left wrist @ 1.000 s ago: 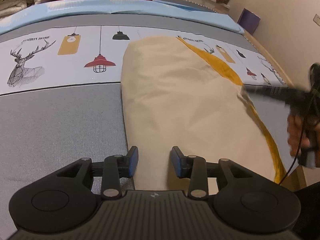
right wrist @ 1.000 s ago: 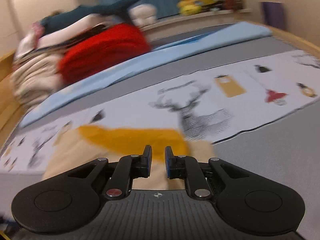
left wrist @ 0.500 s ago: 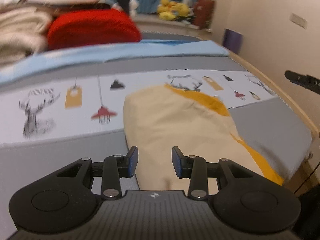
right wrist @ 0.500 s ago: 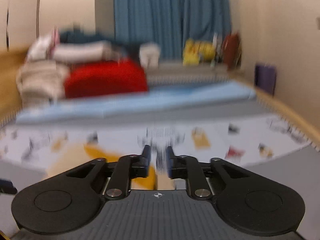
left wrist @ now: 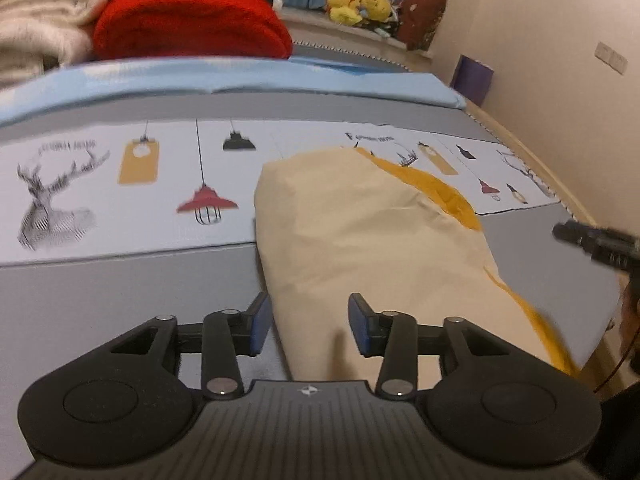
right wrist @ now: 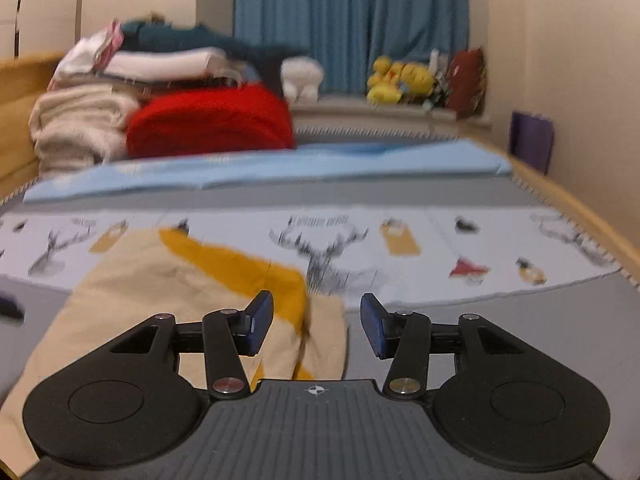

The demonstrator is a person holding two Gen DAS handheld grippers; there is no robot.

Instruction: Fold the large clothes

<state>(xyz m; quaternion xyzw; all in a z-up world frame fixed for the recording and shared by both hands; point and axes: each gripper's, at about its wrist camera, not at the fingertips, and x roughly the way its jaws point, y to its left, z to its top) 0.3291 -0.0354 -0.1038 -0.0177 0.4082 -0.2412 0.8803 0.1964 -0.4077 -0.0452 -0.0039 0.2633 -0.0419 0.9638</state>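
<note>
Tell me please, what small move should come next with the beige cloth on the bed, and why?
Probably bring both tools down to the near end of the beige cloth to fold it once more. It lies as a long strip on the bed. The left tool and right tool, jaws just opened, hold nothing.

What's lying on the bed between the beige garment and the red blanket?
In the left wrist view, only bedding: the printed sheet, a grey band, then the blue sheet under the red blanket. Beige garment.

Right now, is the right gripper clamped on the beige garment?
No: in the right wrist view the right gripper stands open, having just opened, and the beige garment lies flat on the bed beneath, unpinched.
</note>
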